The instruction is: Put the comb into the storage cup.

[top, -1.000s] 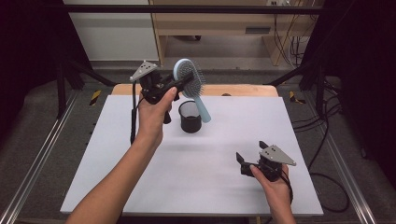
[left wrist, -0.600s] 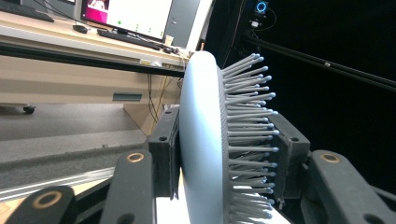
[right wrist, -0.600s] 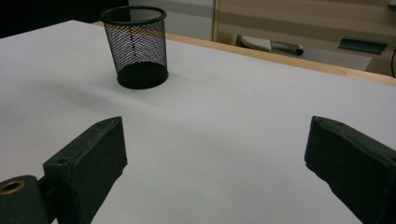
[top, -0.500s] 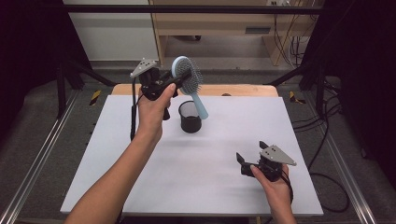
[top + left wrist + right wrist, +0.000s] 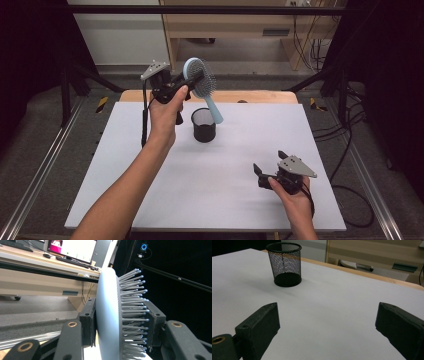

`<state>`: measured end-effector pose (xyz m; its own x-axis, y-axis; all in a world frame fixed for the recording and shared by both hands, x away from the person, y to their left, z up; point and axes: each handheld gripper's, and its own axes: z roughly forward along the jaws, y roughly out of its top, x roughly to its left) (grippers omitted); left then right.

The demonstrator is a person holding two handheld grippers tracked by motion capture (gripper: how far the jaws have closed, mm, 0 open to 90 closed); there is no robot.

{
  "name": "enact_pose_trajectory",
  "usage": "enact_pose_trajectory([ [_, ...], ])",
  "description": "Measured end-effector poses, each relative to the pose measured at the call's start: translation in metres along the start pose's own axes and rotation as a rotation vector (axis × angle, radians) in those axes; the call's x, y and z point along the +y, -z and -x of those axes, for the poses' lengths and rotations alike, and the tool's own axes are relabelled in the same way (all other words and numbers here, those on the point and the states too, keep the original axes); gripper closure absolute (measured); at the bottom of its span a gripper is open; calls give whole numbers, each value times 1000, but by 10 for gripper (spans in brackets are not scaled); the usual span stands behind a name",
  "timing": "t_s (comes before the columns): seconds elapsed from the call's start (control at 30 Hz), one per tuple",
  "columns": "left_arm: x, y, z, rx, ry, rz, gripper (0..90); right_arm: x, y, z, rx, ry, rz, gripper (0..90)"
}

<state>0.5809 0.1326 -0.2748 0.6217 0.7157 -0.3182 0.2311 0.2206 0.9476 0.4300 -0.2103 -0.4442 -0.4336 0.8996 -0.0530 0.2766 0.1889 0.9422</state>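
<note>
A pale blue hairbrush [image 5: 202, 80] hangs in the air over the far part of the table, its handle slanting down toward a black mesh cup [image 5: 203, 124]. My left gripper [image 5: 192, 80] is shut on the brush head; in the left gripper view the brush head [image 5: 110, 315] sits between both pads, bristles to the right. The handle tip hovers just above and right of the cup's rim. My right gripper [image 5: 269, 167] rests low near the table's right front, jaws open and empty. In the right gripper view the cup [image 5: 285, 263] stands upright and empty, far left.
The white table top [image 5: 150, 175] has a wooden strip along its far edge [image 5: 260, 96]. A wooden bench and cables lie on the floor beyond. Metal rails run along both sides of the table.
My left hand has carried the hairbrush slightly left and toward the cup, so the handle now points at the cup's right rim. The right hand has stayed in place.
</note>
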Motion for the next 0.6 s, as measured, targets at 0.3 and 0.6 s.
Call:
enact_pose_trajectory([
  [0.3,-2,-4,-6,6,18,-1,529,1,1,4,-3,-8,4,58],
  [0.6,-3,-6,-15,32,5,-10,528,0,0,7,-4,-14,-1,58],
])
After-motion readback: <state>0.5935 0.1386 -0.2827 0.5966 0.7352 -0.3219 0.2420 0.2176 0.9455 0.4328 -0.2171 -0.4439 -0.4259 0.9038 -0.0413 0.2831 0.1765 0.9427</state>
